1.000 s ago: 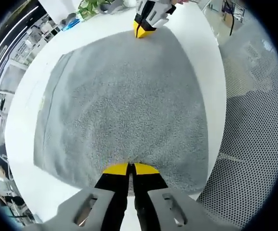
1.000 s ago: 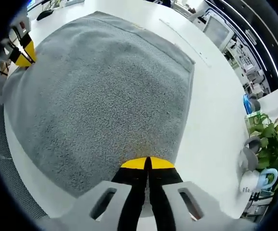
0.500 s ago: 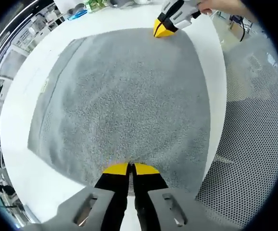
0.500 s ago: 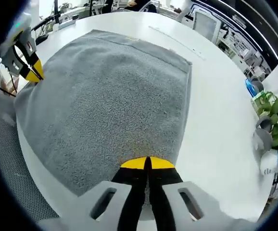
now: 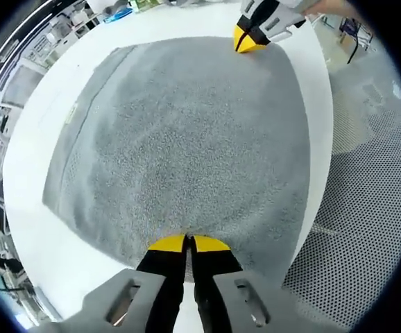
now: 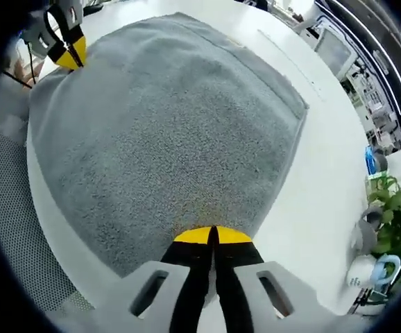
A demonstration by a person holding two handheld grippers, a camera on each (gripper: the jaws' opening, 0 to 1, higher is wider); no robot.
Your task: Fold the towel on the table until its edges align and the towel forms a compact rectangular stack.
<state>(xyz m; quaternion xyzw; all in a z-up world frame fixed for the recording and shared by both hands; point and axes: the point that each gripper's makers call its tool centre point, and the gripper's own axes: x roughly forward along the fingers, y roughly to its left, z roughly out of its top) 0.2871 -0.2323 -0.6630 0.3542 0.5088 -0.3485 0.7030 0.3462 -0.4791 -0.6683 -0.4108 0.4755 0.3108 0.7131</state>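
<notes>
A grey terry towel point(image 5: 180, 132) lies spread over the white table point(image 5: 34, 243), one layer, roughly square. My left gripper point(image 5: 188, 243) is shut on the towel's near corner, its yellow-tipped jaws pressed together on the cloth. My right gripper point(image 6: 213, 236) is likewise shut on the towel's point(image 6: 166, 118) other near corner. In the left gripper view the right gripper point(image 5: 250, 40) shows at the top, on the towel's edge. In the right gripper view the left gripper point(image 6: 70, 50) shows at the top left, on the towel's edge.
The table's rounded edge point(image 5: 322, 139) runs close beside the towel, with perforated metal flooring point(image 5: 367, 208) below it. A potted plant point(image 6: 395, 222) and small cups point(image 6: 363, 267) stand on the table at the right. Desks and monitors point(image 6: 336, 48) lie beyond.
Both grippers stay shut on their corners. Both views have shifted and rolled a little, so the towel and the other gripper sit slightly differently in each picture.
</notes>
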